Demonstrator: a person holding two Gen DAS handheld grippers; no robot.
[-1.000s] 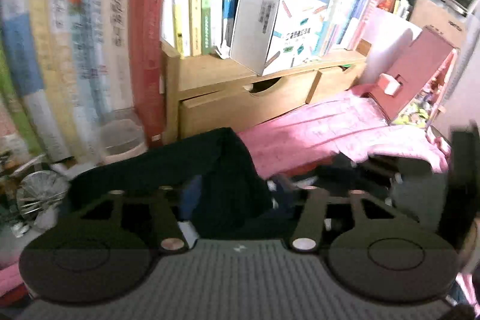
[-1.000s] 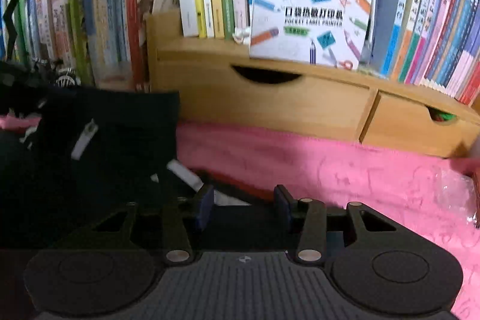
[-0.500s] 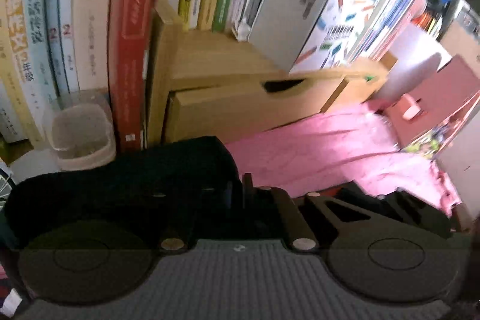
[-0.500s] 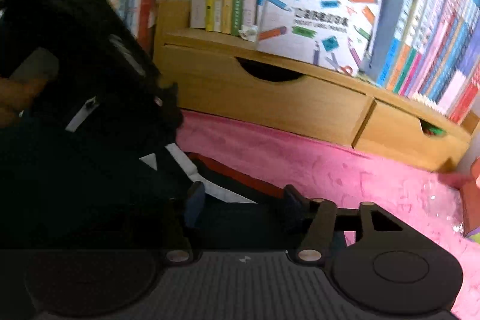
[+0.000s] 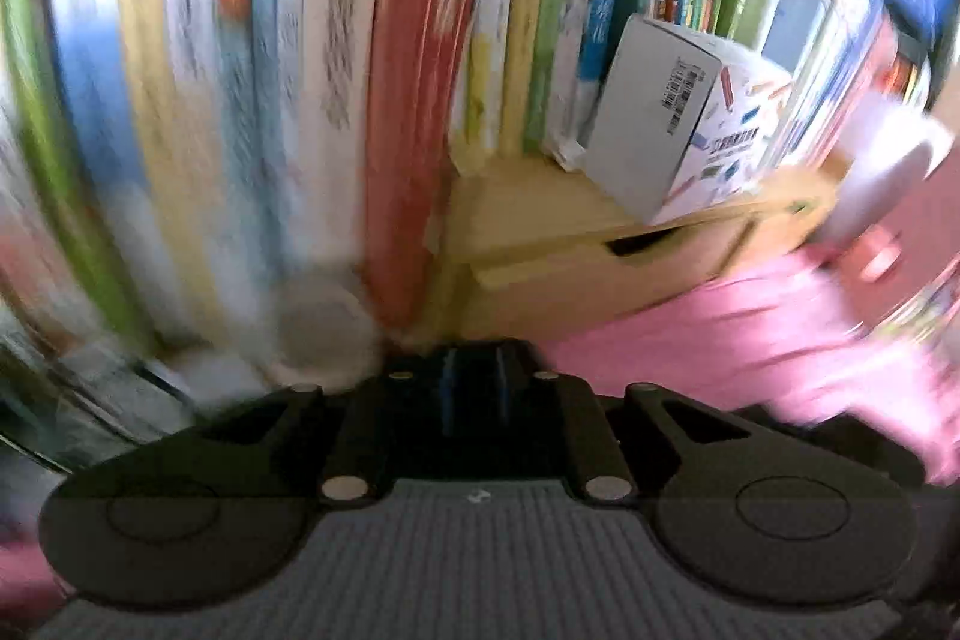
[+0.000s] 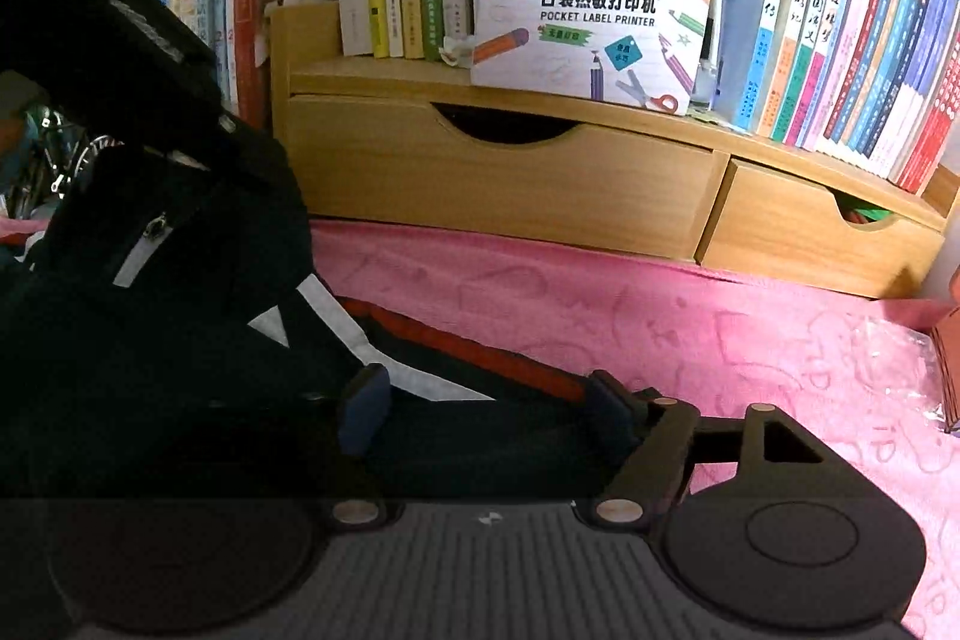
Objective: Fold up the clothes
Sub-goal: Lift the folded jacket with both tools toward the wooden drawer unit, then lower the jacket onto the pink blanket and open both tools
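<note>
Left gripper (image 5: 474, 388) has its jaws nearly together after reopening slightly; blur hides whether dark cloth sits between them. Blurred books (image 5: 300, 100) stand beyond. Right gripper (image 6: 486, 400), jaws wide and just opening further, straddles the dark jacket (image 6: 150, 280), heaped at left on pink cloth (image 6: 690, 328), near a wooden drawer unit (image 6: 510, 184).

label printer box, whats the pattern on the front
White with coloured pencils and stationery drawings on the label printer box; clearest in the right wrist view.
</note>
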